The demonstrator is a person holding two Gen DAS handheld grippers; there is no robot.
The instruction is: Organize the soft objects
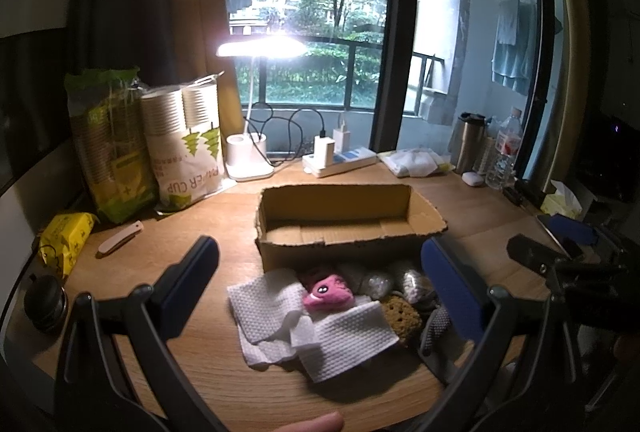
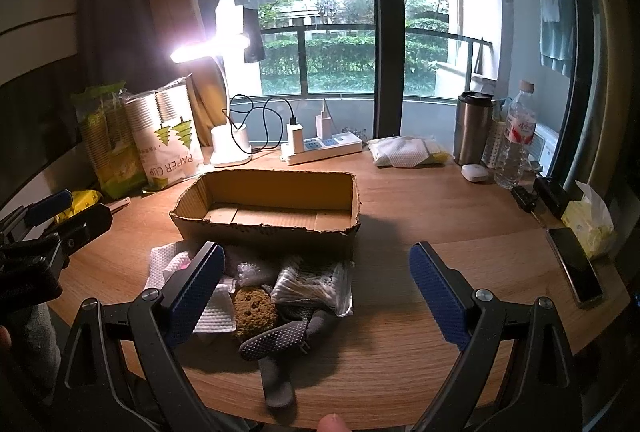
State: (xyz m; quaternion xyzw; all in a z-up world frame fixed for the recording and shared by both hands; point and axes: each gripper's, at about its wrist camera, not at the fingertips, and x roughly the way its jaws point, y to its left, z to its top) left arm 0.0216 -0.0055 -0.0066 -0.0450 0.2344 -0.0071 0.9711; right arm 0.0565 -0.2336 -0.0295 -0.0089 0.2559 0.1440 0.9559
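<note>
Left tool [image 1: 320,296]: held wide apart, nothing gripped, framing the pile at lower centre of the left wrist view.
Right tool [image 2: 316,296]: likewise spread wide and empty.
Cardboard box [image 1: 340,246]: open-topped, nothing seen inside, at mid-frame on the bench [image 1: 224,220], just behind the pile.
Pile: pink plush toy [image 1: 328,292] lying on white paper towels [image 1: 340,340]; yellow sponge [image 2: 254,310], grey dotted glove [image 2: 280,340] and plastic bag of cotton swabs [image 2: 312,284] touching beside them.
Handling: everything is judged light and compressible; the towels are flimsy, the bag slippery.
Hold: the plush is best pinched across its body, the glove at its cuff.
</note>
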